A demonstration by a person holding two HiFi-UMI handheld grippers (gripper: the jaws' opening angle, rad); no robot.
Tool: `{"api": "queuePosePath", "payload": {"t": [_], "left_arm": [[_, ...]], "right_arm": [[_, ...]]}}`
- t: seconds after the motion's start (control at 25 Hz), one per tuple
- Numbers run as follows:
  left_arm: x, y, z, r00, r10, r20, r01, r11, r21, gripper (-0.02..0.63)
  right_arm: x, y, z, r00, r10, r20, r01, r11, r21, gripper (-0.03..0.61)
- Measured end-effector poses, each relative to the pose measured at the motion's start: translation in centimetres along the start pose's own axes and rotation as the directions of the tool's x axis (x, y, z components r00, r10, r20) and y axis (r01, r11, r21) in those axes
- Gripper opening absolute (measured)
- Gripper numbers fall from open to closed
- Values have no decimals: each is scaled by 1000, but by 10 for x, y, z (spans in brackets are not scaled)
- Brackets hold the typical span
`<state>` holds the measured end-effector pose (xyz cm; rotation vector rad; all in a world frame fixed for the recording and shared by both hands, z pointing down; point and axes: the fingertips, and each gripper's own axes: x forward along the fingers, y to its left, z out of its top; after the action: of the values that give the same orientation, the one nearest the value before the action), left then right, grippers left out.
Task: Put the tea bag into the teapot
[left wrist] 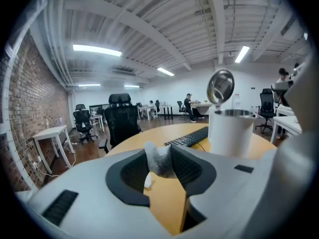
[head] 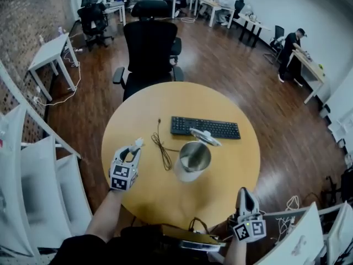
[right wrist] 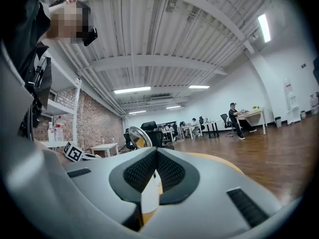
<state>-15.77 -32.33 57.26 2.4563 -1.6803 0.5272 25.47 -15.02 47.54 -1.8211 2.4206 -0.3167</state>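
**Head view and gripper views: tea bag clamped at the left, teapot open at mid-table**

Head view, from the left: the left gripper [head: 135,144] is held over the left part of the round wooden table [head: 149,189], with its marker cube [head: 123,175] nearest the camera. A small white tea bag [head: 138,142] is seen at its tips. In the left gripper view the left gripper [left wrist: 160,156] is shown clenched on the crumpled tea bag [left wrist: 158,159]. The bag is pinched between the two ribbed pads and is carried clear of the tabletop. The tea bag is therefore outside the teapot, to its left and apart from it.

Just right of that gripper a thin dark cable [head: 162,150] lies looped on the wood. Next to the right the white teapot [head: 193,160] stands upright near the table's middle, and its metal inside can be seen from above. Its round metal lid [head: 205,137] is raised off the mouth on the far side, so the mouth is left open. The same teapot [left wrist: 230,133] and lid [left wrist: 221,86] are seen ahead and to the right in the left gripper view. Behind the pot a black keyboard [head: 205,127] lies flat, and a black office chair [head: 150,48] stands beyond the table.

Furthest right, the right gripper [head: 246,195] is held at the table's near right edge, well apart from the teapot. In the right gripper view its jaws [right wrist: 155,151] are closed tip to tip, and nothing is gripped between the pads
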Motion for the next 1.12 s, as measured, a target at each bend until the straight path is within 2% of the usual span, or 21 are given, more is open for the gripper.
{"api": "queuePosePath", "payload": {"t": [0.12,0.28,0.36,0.52,0.72,1.12], "left_arm": [[-31,5,43,993,29,115,-27,999,-21,124],[-73,-1,95,961,38,274,-24,998,-54,124],[-85,-9,110,947,34,320,-17,998,-57,124],[-90,-29,124,936,11,353,19,997,-80,124],[-70,-62,132,933,-76,353,96,995,-39,124],[-19,-141,140,902,-282,326,286,958,36,124]], "right_arm": [[8,-6,9,999,36,31,-36,999,-10,2],[21,-2,34,996,69,64,-66,997,-47,1],[23,-3,36,994,85,68,-82,995,-52,1],[19,-4,33,992,99,82,-97,995,-30,2],[5,-2,29,993,82,90,-81,997,-14,0],[-46,-35,34,989,-90,117,94,995,-30,2]]}}
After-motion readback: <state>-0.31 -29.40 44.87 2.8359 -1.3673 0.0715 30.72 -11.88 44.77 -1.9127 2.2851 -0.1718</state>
